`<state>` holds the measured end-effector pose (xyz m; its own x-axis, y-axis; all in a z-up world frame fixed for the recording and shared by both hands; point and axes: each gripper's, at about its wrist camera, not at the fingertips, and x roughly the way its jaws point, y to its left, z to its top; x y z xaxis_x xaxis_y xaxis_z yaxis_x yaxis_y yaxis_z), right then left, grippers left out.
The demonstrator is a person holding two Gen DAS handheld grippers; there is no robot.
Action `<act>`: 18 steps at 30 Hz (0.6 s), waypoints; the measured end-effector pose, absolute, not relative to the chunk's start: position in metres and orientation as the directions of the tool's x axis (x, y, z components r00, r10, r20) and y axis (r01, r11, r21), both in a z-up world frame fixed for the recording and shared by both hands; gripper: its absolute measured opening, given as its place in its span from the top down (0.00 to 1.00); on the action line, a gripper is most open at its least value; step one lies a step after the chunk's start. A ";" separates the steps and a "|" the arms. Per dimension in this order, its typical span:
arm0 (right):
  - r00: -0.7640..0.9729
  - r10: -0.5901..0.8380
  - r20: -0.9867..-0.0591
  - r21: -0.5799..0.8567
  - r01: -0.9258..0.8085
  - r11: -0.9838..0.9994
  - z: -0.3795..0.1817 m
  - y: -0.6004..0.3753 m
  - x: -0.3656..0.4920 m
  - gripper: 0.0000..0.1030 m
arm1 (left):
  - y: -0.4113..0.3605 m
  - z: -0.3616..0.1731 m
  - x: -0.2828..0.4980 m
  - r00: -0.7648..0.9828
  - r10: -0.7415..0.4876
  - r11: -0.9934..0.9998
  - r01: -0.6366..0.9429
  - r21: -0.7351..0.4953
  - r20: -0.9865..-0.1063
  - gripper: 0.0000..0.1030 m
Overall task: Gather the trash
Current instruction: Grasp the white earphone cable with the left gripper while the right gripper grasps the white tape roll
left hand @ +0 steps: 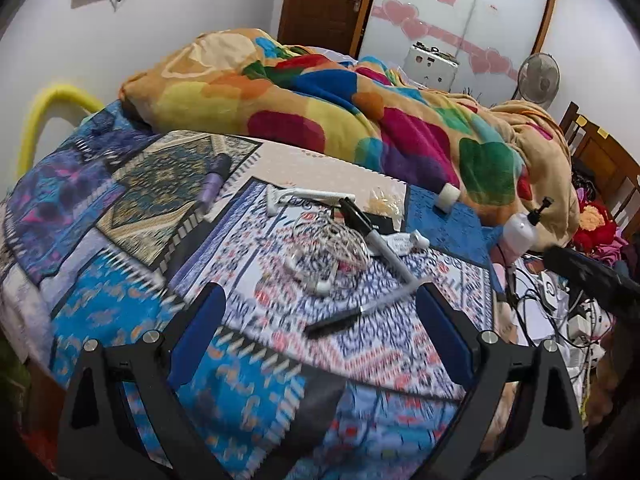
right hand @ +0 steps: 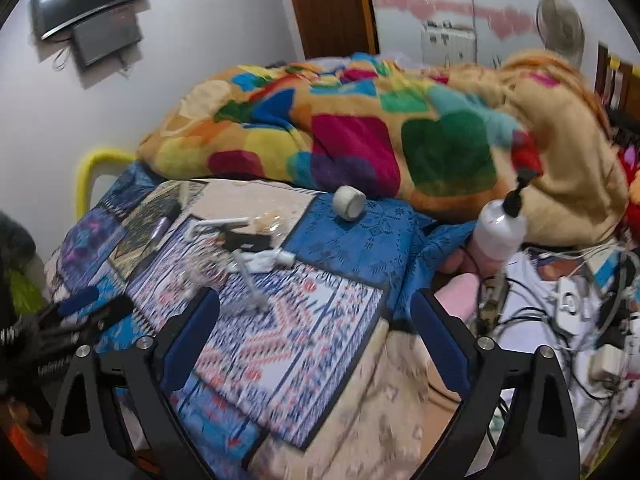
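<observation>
Small items lie on a patterned bedspread (left hand: 120, 304): tangled white earphones (left hand: 324, 256), a grey marker pen (left hand: 384, 248), a black pen (left hand: 340, 322), a clear crumpled wrapper (left hand: 386, 202), a white plastic piece (left hand: 308, 196), a tape roll (left hand: 448, 197) and a purple tube (left hand: 212, 184). My left gripper (left hand: 320, 336) is open and empty, just short of the black pen. My right gripper (right hand: 316, 340) is open and empty over the bed's near right part, with the tape roll (right hand: 349, 202) and wrapper (right hand: 272, 220) farther off. The left gripper (right hand: 88, 312) shows at the left of the right wrist view.
A colourful blanket (left hand: 320, 100) is heaped across the back of the bed. A white pump bottle (right hand: 500, 228) stands at the bed's right edge. Cables and chargers (right hand: 580, 312) clutter the floor on the right. A yellow bed rail (left hand: 44, 120) is at the left, by the wall.
</observation>
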<state>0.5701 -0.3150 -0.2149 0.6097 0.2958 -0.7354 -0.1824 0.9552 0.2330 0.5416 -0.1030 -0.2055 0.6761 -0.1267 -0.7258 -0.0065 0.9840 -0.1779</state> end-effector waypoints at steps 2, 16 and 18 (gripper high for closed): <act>0.589 0.303 -0.749 0.258 -0.162 0.952 -0.225 -0.319 0.592 0.14 | -0.105 -0.213 0.553 0.677 -0.126 0.985 0.000 -0.171 -0.725 0.06; 0.503 0.362 -0.785 0.359 -0.108 0.927 -0.272 -0.323 0.706 0.35 | -0.118 -0.252 0.614 0.634 -0.177 0.982 0.057 -0.182 -0.753 0.30; 0.485 0.360 -0.797 0.358 -0.099 0.928 -0.279 -0.321 0.716 0.48 | -0.118 -0.257 0.619 0.624 -0.188 0.979 0.060 -0.194 -0.759 0.39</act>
